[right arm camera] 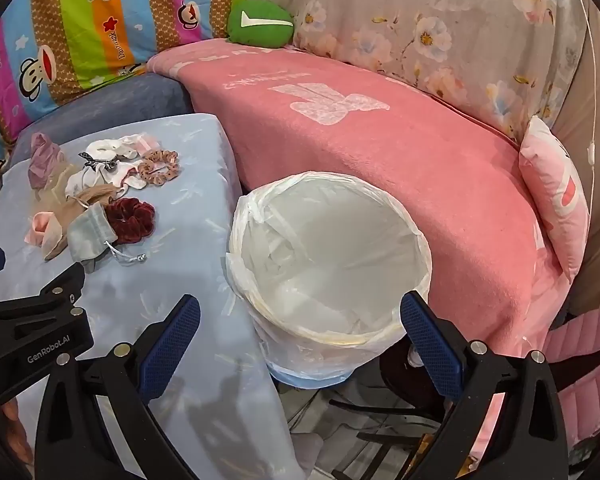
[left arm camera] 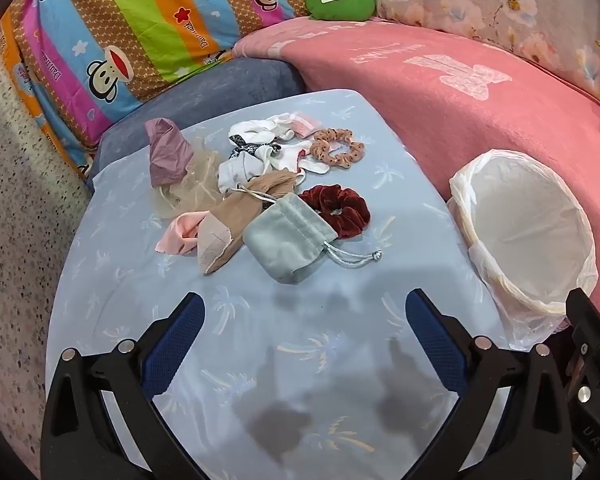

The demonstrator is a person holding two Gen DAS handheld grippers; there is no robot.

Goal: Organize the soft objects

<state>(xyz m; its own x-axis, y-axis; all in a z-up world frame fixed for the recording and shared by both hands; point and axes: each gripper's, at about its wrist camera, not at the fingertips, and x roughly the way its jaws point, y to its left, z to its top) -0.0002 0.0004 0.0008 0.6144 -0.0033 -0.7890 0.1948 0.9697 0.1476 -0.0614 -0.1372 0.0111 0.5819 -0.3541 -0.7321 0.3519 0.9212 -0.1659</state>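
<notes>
Where cloths overlap, perhaps socks (left arm camera: 252, 160), half-hidden.

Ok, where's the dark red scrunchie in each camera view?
Left wrist: red scrunchie sits centre, on the blue cloth, right of the grey pouch.
Right wrist: red scrunchie sits far left, mid-height, again beside the pouch.
Shared landmark: the white-lined bin, right of the scrunchie in both.

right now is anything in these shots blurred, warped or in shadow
Left wrist view: sharp in the middle, dark jaw shadows on the light blue cloth, black corners, the pink blanket edge bowed by the fisheye. Right wrist view: same bowing and dark corners, soft glare inside the white bin liner, fainter shadows on the cloth.
</notes>
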